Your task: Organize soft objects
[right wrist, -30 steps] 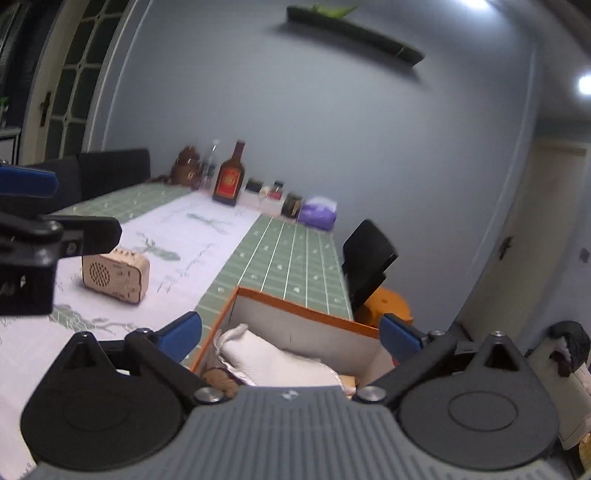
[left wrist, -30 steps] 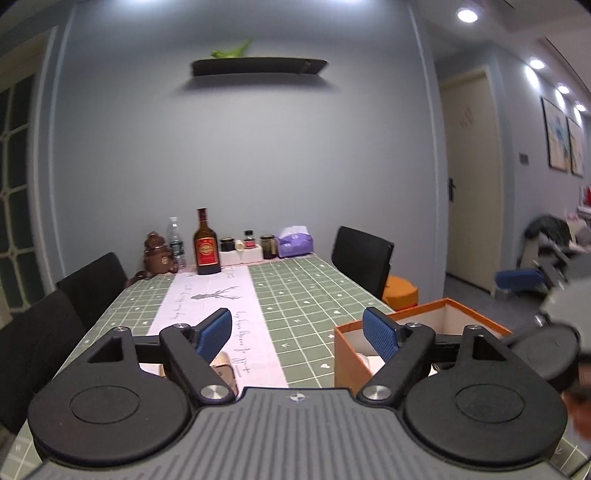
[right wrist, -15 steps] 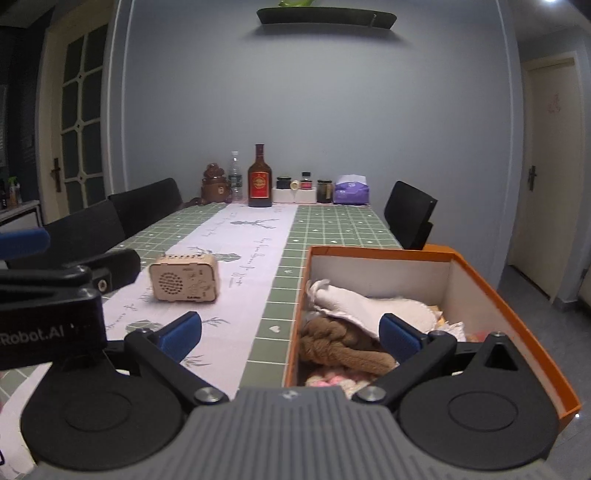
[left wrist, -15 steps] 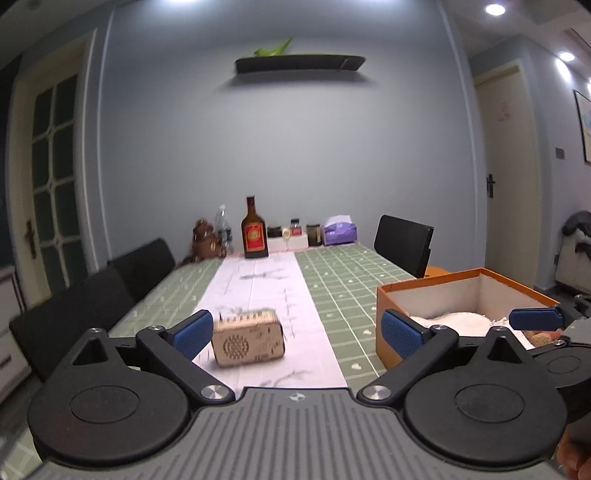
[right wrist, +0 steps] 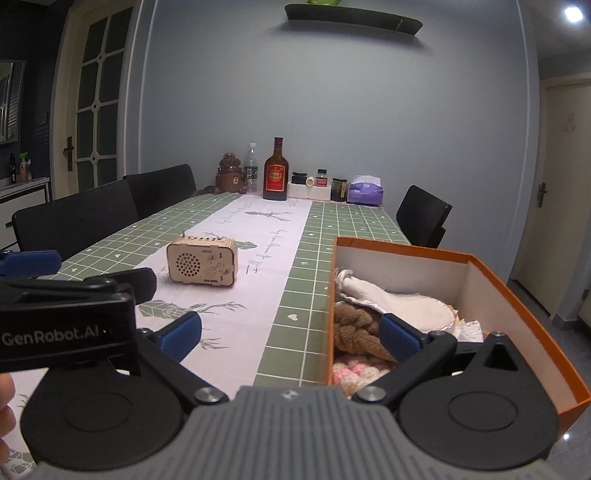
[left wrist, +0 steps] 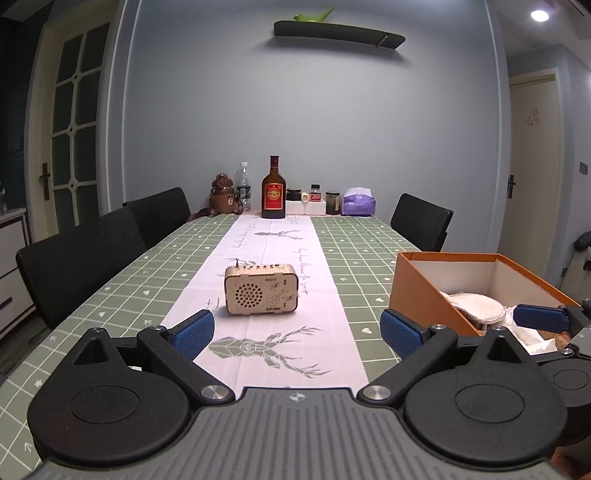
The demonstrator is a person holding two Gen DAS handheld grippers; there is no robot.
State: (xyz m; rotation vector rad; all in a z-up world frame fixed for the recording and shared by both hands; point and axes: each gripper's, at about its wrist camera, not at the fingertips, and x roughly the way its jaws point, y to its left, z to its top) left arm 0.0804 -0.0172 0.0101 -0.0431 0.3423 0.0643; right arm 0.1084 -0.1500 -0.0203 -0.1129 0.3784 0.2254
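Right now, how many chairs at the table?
3. Two black chairs stand side by side along the table's left edge; one at the far right. Any nearer chairs may be hidden behind the grippers.

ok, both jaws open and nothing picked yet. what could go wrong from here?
1. The orange box sits near the table edge; a push while reaching in could tip it off.
2. The brown plush lies tangled under the white cloth, so one grab may drag both.
3. The left gripper hovers close beside the right gripper; they could collide.

dim room | ceiling spotlight glares | fisheye-bent edges | sharp focus
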